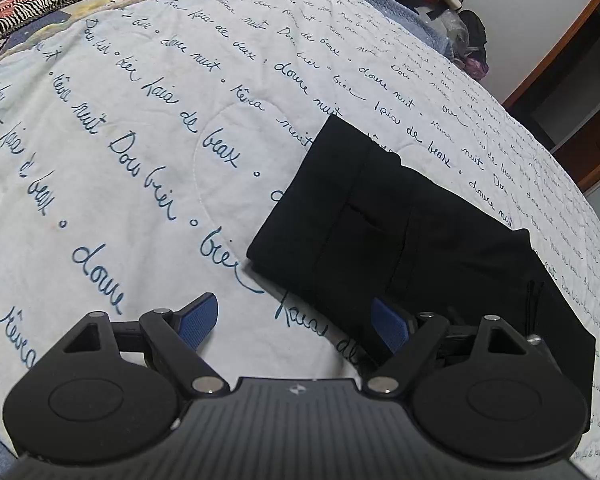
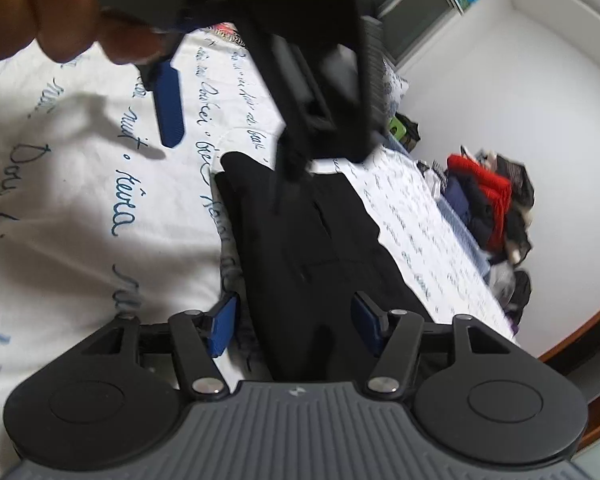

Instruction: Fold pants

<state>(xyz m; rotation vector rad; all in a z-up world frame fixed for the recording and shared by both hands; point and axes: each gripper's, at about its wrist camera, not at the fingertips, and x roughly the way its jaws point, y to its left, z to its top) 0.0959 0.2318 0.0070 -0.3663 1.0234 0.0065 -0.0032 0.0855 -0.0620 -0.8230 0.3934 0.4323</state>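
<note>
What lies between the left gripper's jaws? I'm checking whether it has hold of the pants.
Only bare quilt. In the left wrist view the left gripper stands open, the black pants behind one pad, ungripped.

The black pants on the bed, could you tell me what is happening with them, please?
A person holds a claw in each hand over the black pants, which lie folded on the white bedspread. The left claw is open beside their near edge, gripping nothing. The right claw straddles the fabric, its jaws apart and not pinching it.
</note>
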